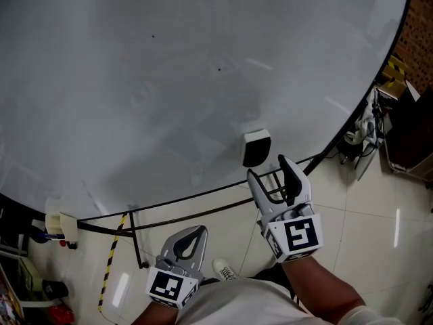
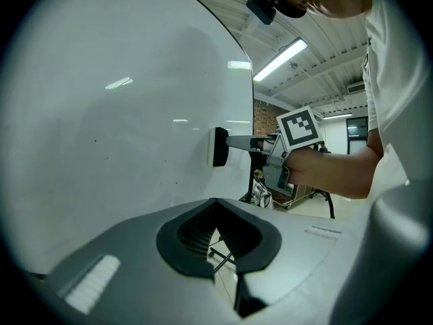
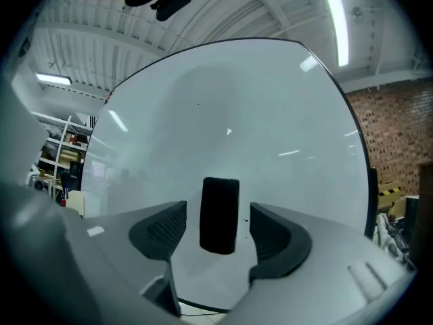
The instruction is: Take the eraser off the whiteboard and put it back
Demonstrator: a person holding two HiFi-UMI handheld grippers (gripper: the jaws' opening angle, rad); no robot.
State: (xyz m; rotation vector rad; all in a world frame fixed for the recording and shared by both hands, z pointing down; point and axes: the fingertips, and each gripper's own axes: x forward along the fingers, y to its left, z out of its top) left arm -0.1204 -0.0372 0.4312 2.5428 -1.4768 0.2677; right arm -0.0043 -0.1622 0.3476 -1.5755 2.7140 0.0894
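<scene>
**Eraser on board, right jaws wide around it**

Whiteboard (image 1: 169, 80) fills most of the head view. Wiped clean apart from a few small dark specks. Black frame along its lower edge.

Eraser (image 1: 256, 147): dark block, upright, stuck flat to the board face low down and right of centre, just above the bottom frame. Its lighter top face shows from above.

Right gripper (image 1: 268, 168): pointed straight at the board, tips just below the eraser as the head view shows it. In the right gripper view the jaws stand wide, the eraser centred between them, and board shows on either side of it. Pads are off the eraser, no grip. The left gripper view shows the side profile: jaws level, reaching up to the eraser's outer face. Marker cube (image 1: 299, 235) sits at the back of the gripper, bare forearm (image 1: 325, 286) behind it.

Left gripper (image 1: 196, 234): held low and back from the board, well left of the eraser. Jaw tips together and the hollow between the pads empty; only floor and the stand's bars show through it.

Surroundings: pale tiled floor (image 1: 379, 249) under the board, a yellow-and-black striped strip (image 1: 111, 256) at lower left, a shoe (image 1: 225, 271) between the two grippers, a brick wall (image 3: 392, 141) off to the right.
</scene>
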